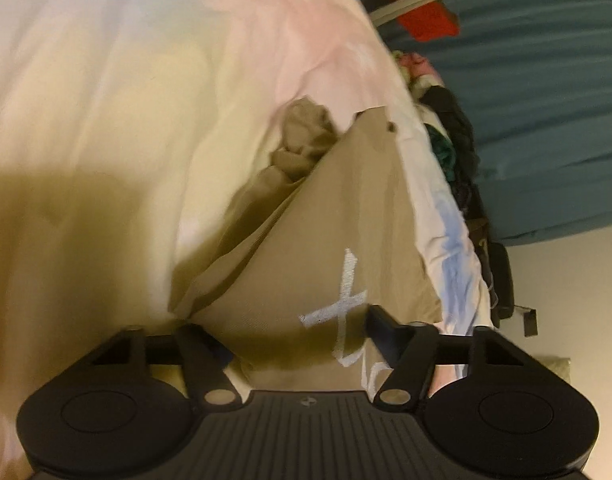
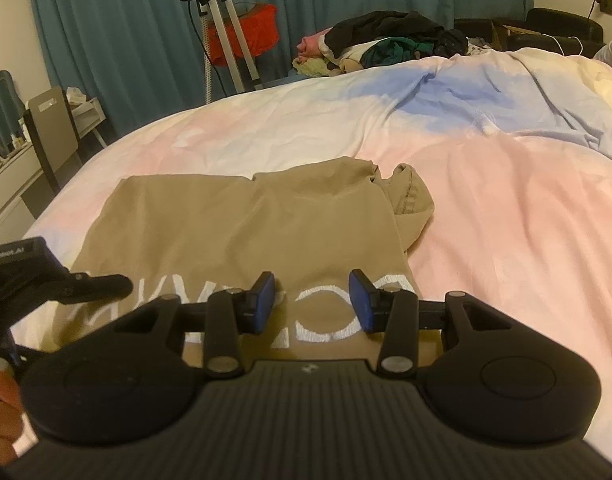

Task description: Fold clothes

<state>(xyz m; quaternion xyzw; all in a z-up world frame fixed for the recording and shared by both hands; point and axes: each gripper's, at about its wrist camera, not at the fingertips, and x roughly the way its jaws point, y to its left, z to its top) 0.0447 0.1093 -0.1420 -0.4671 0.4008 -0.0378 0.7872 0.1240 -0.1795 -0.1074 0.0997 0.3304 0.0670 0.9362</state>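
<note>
Tan shirt (image 2: 242, 228) lies half-folded on bed (image 2: 506, 208), near edge. Right gripper (image 2: 312, 300) half spread above hem, pinching nothing. Left gripper (image 1: 282, 330) half spread over lettering; grip unclear. Risk: shallow pinch slips, fold skews, bunched sleeve (image 2: 410, 200) drags out.

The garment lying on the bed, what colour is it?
Tan, with white lettering; the garment shows best in the right wrist view.

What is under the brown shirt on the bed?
Under the brown shirt lies the pastel bedcover, pink and blue around it. Whatever is directly beneath the shirt is covered, so I cannot see it.
</note>
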